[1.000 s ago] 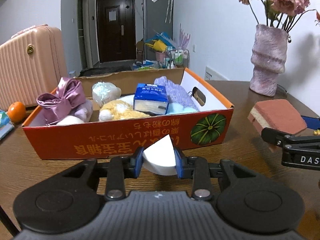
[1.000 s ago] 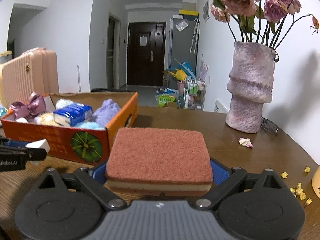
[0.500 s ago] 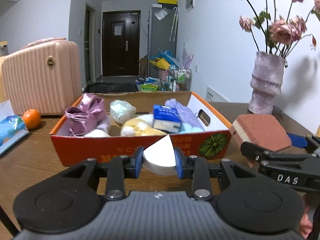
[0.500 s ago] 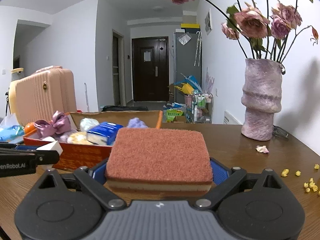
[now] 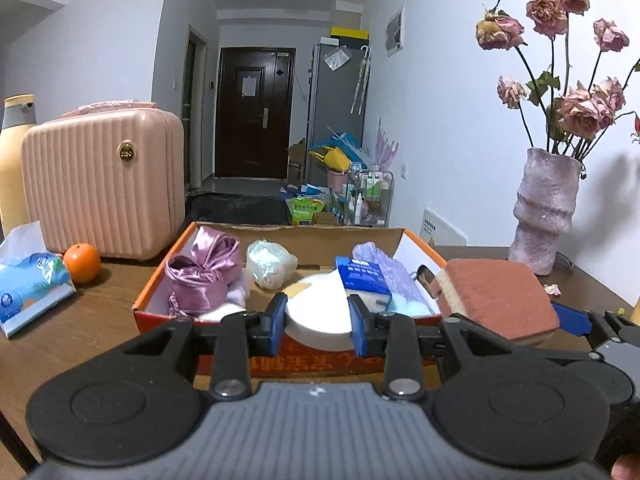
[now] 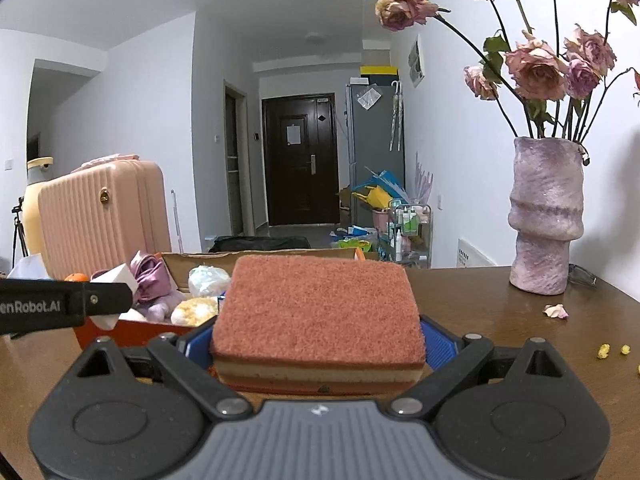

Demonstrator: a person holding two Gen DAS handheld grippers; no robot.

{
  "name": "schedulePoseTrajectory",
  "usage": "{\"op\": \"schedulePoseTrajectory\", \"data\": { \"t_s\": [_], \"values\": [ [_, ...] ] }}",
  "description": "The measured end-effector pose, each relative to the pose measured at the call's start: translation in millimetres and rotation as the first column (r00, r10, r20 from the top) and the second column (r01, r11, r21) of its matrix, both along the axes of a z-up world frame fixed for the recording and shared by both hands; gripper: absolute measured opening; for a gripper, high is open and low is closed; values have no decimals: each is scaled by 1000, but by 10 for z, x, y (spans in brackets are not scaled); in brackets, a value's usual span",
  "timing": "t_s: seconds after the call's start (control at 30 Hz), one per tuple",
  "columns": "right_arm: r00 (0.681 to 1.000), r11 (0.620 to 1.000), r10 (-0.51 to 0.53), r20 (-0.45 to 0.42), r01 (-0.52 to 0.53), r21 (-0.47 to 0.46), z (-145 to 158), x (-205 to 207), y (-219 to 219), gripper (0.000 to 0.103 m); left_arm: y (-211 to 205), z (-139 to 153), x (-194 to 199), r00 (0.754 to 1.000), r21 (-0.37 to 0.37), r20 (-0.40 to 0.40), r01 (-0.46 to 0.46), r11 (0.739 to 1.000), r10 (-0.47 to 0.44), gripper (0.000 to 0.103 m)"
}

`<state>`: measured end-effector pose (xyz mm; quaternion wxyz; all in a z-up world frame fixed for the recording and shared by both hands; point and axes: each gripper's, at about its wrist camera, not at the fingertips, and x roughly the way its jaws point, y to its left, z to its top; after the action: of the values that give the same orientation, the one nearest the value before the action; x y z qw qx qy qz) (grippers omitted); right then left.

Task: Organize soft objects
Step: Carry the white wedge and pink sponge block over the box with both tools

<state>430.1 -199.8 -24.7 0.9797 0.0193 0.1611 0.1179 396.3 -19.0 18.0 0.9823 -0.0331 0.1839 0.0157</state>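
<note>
- Pink ribbed suitcase (image 5: 104,180), small orange (image 5: 81,262) and tissue pack (image 5: 28,284) sit left of the open orange cardboard box (image 5: 320,360)
- Left gripper (image 5: 318,316) – fingers clamped on a white foam wedge (image 5: 318,316) – has risen to the box's front wall; drop looks next
- Right gripper (image 6: 318,344) pinches the reddish scouring sponge (image 6: 316,316) beside it, raised too
- Purple rough vase (image 5: 546,208) stands well right, clear of both

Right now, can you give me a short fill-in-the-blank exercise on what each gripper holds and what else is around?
1. The left gripper is shut on a white ____.
2. The right gripper holds a sponge whose top is ____.
3. Beside the pink suitcase lies an ____.
4. The dried roses stand in a ____.

Missing words: wedge; reddish-brown; orange; vase
</note>
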Motion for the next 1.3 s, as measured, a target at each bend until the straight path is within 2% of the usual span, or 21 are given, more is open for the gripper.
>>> {"op": "schedulePoseTrajectory", "data": {
  "t_s": [0.53, 1.3],
  "values": [
    [1000, 1000, -13, 17, 13, 23, -20, 385, 217, 98, 205, 28, 403, 999, 7, 32, -31, 999, 31, 33],
    [999, 999, 26, 21, -27, 37, -31, 1197, 446, 98, 443, -17, 1166, 998, 12, 42, -53, 999, 52, 33]
  ]
}}
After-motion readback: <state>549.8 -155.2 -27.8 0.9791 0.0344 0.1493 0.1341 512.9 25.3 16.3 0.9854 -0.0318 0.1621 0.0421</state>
